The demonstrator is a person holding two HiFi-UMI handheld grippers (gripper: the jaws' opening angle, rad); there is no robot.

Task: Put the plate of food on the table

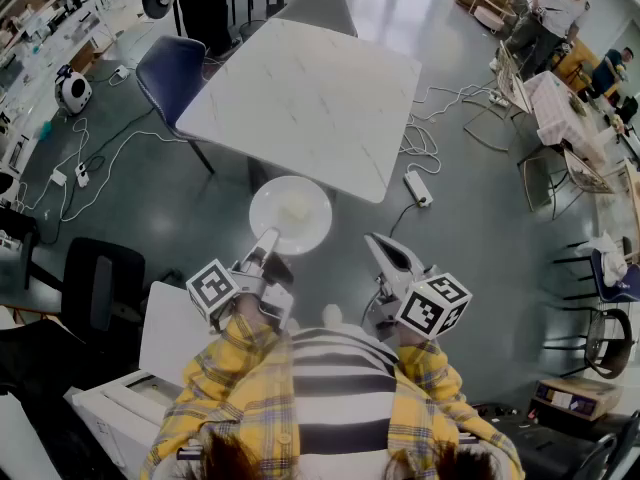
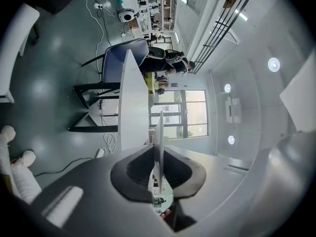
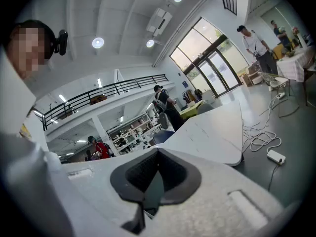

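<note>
A round white plate (image 1: 290, 213) with a pale heap of food in its middle hangs level over the dark floor, just short of the near edge of the white marble table (image 1: 310, 98). My left gripper (image 1: 268, 242) is shut on the plate's near rim. In the left gripper view the plate (image 2: 159, 132) shows edge-on as a thin line between the dark pads, with the table (image 2: 131, 102) beyond it. My right gripper (image 1: 378, 243) is to the right of the plate, apart from it, shut and holding nothing. Its view shows the table (image 3: 212, 132) ahead of the gripper (image 3: 157, 157).
A blue chair (image 1: 170, 68) and a grey chair (image 1: 318, 8) stand at the table's far sides. A power strip (image 1: 417, 188) and cables lie on the floor to the right. A black chair (image 1: 100, 288) and a white cabinet (image 1: 150, 368) are near left. People stand at the back right.
</note>
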